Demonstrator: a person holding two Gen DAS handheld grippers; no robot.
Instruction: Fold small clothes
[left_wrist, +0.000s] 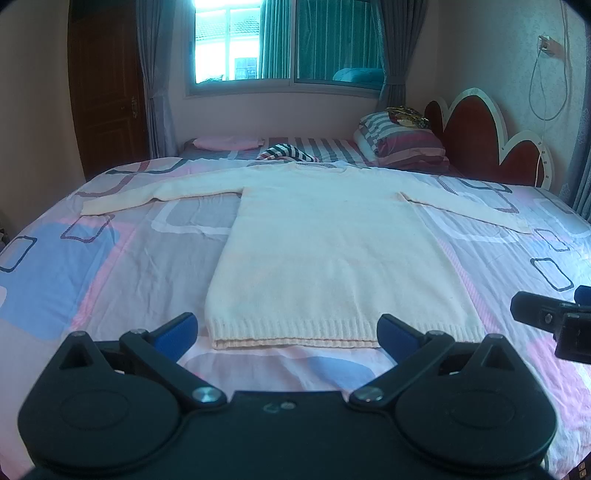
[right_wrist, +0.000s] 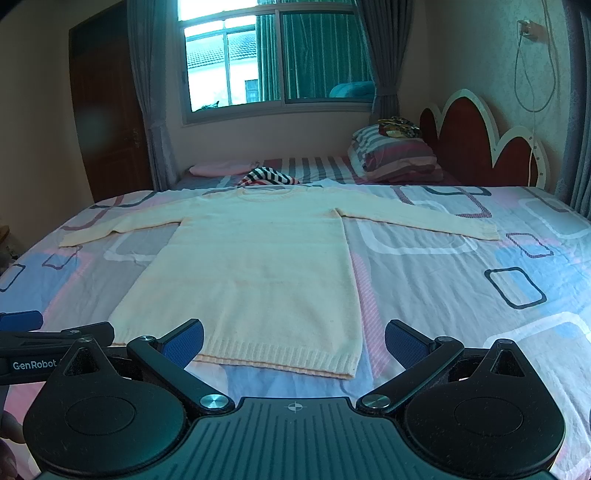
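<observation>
One sweater (left_wrist: 325, 251), cream knit, lies flat and face-up on the bed (left_wrist: 110, 266), both sleeves spread out to the sides, ribbed hem (left_wrist: 295, 332) nearest the cameras and collar toward the far pillows (left_wrist: 402, 144). Left gripper (left_wrist: 286, 328) hovers just short of the hem, jaws wide and holding nothing; right gripper (right_wrist: 293, 338) does likewise at the hem's right part, jaws wide, empty. No fold looks begun. Judged handling: light, soft and limp, with some stretch; it should drape and sag when lifted, and the knit should grip the pads rather than slip. Likely holds: a sleeve cuff (right_wrist: 487, 230) or shoulder seam to bring the sleeves across the body, or the two hem corners to carry the bottom up. Pinch both layers, lest only the top one rise, dragging the sheet.
</observation>
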